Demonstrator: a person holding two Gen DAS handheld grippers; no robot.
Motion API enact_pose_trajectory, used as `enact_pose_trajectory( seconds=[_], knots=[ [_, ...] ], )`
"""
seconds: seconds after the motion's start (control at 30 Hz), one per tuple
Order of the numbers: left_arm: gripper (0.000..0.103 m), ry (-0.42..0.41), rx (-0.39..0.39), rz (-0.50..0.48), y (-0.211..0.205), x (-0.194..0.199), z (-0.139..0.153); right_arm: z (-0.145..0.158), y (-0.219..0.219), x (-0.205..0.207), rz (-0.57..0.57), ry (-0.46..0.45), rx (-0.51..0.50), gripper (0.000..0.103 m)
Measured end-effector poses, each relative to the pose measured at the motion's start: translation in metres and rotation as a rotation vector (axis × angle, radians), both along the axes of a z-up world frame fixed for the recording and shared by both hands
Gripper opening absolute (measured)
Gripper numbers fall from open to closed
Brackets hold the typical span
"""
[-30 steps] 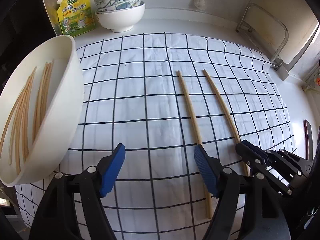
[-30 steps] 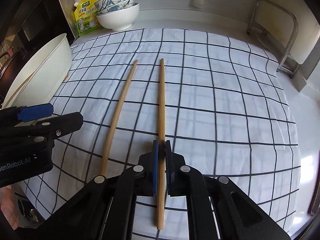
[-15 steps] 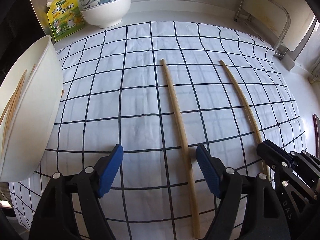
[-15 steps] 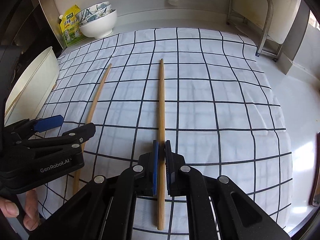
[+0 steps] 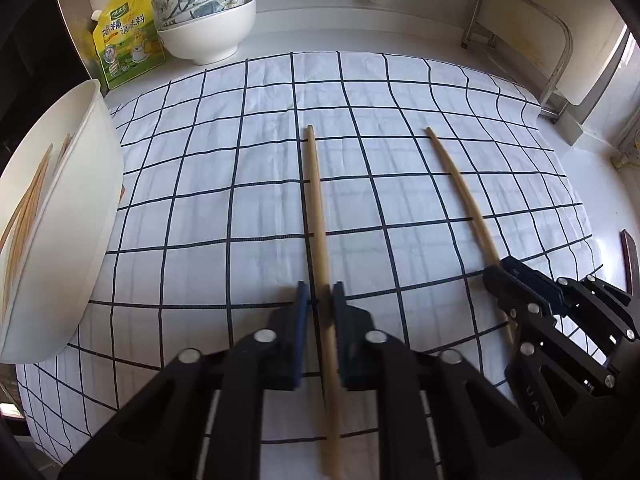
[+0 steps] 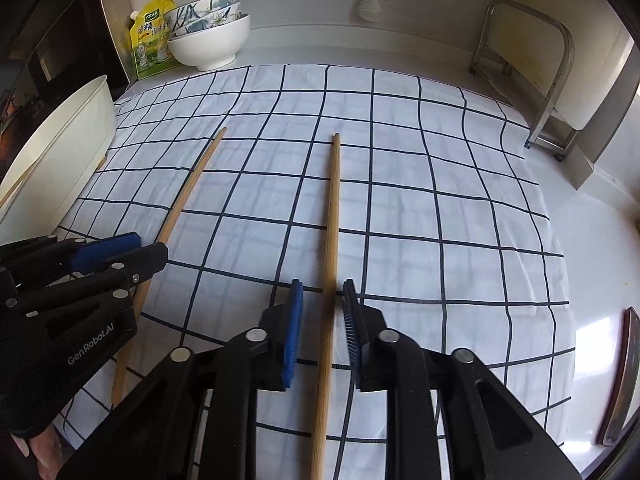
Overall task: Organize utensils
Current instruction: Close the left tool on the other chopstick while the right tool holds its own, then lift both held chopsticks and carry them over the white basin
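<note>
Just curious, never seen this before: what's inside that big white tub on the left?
The white tub holds several thin wooden chopsticks lying along its inside. Its near wall hides the bottom, so how many there are cannot be told.

A white cloth (image 5: 248,200) with a dark navy grid of lines covers the white desk (image 5: 624,208). The two chopsticks (image 5: 316,208) (image 5: 464,200) on it are pale tan wood. Each tool (image 5: 320,300) (image 6: 322,300) is black with blue pads. Along the desk's left edge stands a plain white tub (image 5: 76,232). At the far left corner a white bowl (image 5: 208,36) carries bowls painted with blue-grey leaves and white flowers (image 5: 200,0), beside a yellow and green pouch (image 5: 126,36).
</note>
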State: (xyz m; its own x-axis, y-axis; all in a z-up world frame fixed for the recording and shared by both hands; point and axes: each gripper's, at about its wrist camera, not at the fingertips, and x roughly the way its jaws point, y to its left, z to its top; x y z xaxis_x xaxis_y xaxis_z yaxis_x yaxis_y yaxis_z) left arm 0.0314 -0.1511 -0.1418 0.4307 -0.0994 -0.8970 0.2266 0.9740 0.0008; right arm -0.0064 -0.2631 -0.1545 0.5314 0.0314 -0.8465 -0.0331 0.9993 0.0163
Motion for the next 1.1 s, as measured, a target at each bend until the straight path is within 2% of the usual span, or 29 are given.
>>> enact_pose_trajectory(
  seconds=[0.23, 0.47, 0.57, 0.77, 0.93, 1.1],
  knots=[
    [0.007, 0.032, -0.045, 0.007, 0.015, -0.001, 0.007, 0.007, -0.008, -0.003, -0.034, 0.015, 0.096, 0.007],
    [0.007, -0.012, -0.076, 0.027, 0.053, -0.009, 0.045, 0.043, 0.015, -0.006, 0.004, -0.015, 0.128, 0.007],
    [0.007, -0.05, -0.071, 0.042, 0.076, -0.013, 0.065, 0.065, 0.038, -0.003, 0.043, -0.048, 0.138, 0.007],
    [0.007, -0.132, -0.075, 0.157, 0.148, -0.009, 0.1, 0.102, 0.105, 0.017, 0.159, -0.109, 0.152, 0.007],
    [0.007, -0.164, -0.051, 0.258, 0.212, 0.001, 0.116, 0.115, 0.167, 0.043, 0.256, -0.121, 0.175, 0.007],
    [0.007, -0.154, -0.023, 0.323, 0.269, 0.019, 0.114, 0.116, 0.224, 0.07, 0.33, -0.111, 0.187, 0.007]
  ],
)
